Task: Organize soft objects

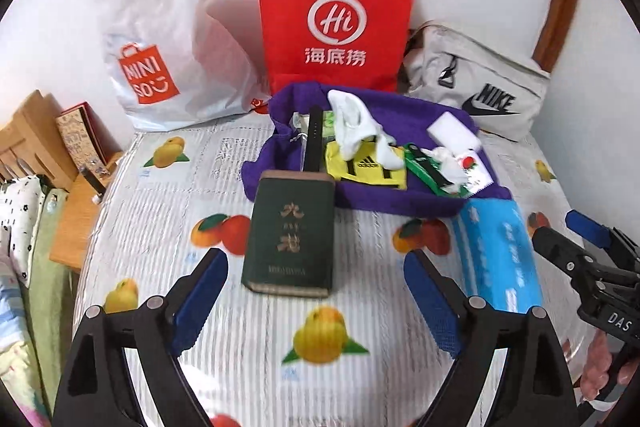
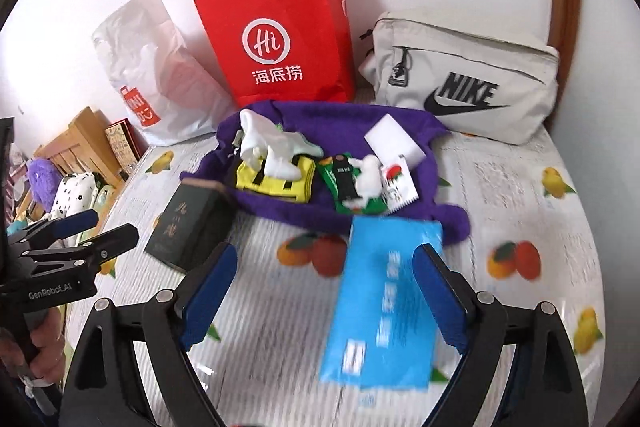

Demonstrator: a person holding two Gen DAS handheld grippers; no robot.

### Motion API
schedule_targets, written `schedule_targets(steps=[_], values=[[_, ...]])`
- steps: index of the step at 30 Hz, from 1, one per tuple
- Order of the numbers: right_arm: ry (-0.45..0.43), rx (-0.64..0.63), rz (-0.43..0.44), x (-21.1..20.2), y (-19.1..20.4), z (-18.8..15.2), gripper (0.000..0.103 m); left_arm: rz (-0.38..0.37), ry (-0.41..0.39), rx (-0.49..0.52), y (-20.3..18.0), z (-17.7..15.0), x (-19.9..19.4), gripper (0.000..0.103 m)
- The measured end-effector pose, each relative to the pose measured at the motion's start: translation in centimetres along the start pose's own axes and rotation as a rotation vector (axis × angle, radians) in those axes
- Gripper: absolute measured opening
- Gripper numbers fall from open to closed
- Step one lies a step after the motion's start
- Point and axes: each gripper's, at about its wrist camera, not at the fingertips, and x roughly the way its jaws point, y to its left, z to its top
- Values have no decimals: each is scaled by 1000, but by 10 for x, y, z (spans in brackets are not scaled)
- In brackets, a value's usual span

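Note:
A purple cloth (image 1: 360,195) (image 2: 328,123) is spread on the fruit-print bed sheet and holds white socks (image 1: 352,127) (image 2: 276,147), a yellow Adidas piece (image 1: 368,167) (image 2: 272,183), a green packet (image 1: 424,167) (image 2: 340,183), a white block (image 1: 452,131) (image 2: 394,139) and a black strap (image 1: 314,139). A dark green box (image 1: 290,235) (image 2: 188,227) lies just past my left gripper (image 1: 314,261), which is open and touches nothing. A blue tissue pack (image 2: 384,307) (image 1: 500,251) lies between the fingers of my right gripper (image 2: 326,253), which is open, its pads clear of the pack.
A red paper bag (image 1: 336,23) (image 2: 280,47), a white Miniso plastic bag (image 1: 160,39) (image 2: 152,75) and a grey Nike bag (image 1: 476,87) (image 2: 468,79) stand against the wall behind. A wooden bed frame (image 1: 28,135) and bedding lie to the left. Bare sheet (image 1: 248,347) spreads in front.

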Motion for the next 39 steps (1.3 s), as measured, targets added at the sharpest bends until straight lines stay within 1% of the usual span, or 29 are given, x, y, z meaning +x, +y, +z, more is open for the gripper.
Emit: schedule_targets(steps=[3,4,7,11,15,21,25,29,32,35,39], values=[[0,14,-8,-19,0,-17,89,-75,-19,-7,-4,-18,-26,89],[-1,12,-16,-26,1,-23,89,-77,-27,-6,-6,-22,-31,89],[-18,-5,-37,-43,4,-36,89,-44,-47,19,-16,-38,-48,89],[-44,-21,-49,-67,9,-55,89,-29,-56,18,-22,-57,-62,90],[-59,-24,-53,-84,12,-73,89,16,-69,29,-27,-77,-73,90],[-71,-21,-57,-108,15,-99,89,11,-95,17,-27,-103,-95,90],[-103,-35,-61,-126,19,-109,89,0,-118,20,-30,-113,-110,90],[-123,-29,-57,-141,20,-117,89,7,-148,29,-32,-121,-125,90],[-126,-32,-62,-147,21,-122,89,-1,-166,29,-33,-124,-134,90],[-129,-35,-60,-151,21,-125,89,6,-177,36,-35,-127,-139,90],[-137,-38,-64,-155,22,-126,89,10,-180,36,-35,-127,-141,90]])
